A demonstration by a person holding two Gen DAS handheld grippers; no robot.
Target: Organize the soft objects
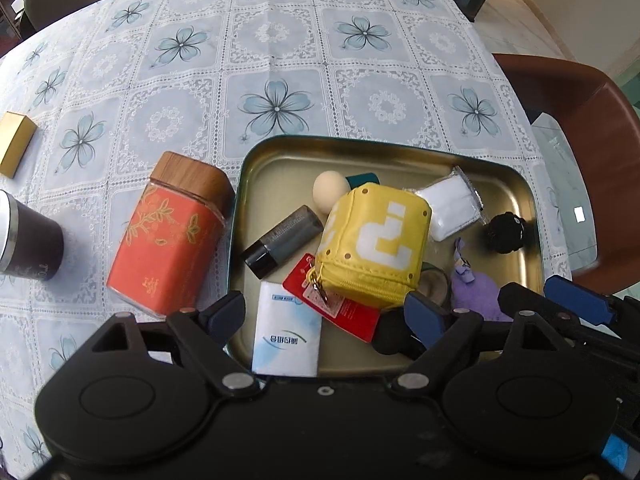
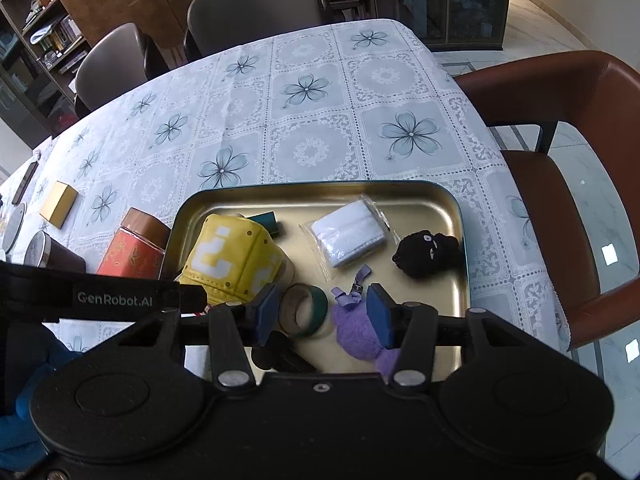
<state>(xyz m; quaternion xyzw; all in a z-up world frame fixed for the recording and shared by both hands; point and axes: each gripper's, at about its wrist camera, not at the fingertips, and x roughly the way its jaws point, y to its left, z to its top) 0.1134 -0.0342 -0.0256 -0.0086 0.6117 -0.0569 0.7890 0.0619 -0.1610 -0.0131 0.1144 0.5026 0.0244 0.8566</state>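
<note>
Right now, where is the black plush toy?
In the right wrist view, the black plush toy lies inside the tray, by its right wall, just right of the white packet.

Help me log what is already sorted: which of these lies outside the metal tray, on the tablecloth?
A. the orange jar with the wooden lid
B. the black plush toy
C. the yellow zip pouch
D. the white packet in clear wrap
A: the orange jar lies on its side on the tablecloth, left of the tray, while the pouch, black plush and white packet all sit inside it.
</note>
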